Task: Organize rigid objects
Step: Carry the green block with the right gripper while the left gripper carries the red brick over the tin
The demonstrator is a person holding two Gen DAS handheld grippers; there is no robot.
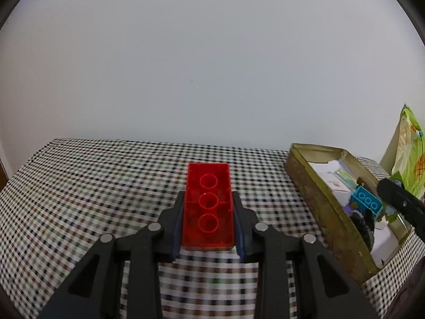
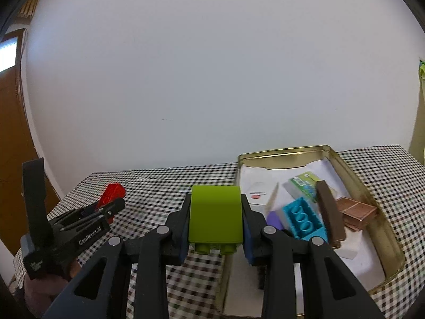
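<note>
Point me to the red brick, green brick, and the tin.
red brick [image 1: 208, 207], left wrist view, middle ring of its underside
green brick [image 2: 215, 211], right wrist view, smooth top face
tin [image 2: 285, 151], right wrist view, far rim

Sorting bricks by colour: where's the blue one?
In the right wrist view, the blue brick lies inside the gold tin, right of the claw-held green brick.

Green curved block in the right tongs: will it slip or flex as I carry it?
The smooth green plastic block looks rigid, so flexing seems unlikely. The right tongs clamp its flat sides, which should hold. Its glossy curved top may slide if bumped.
</note>
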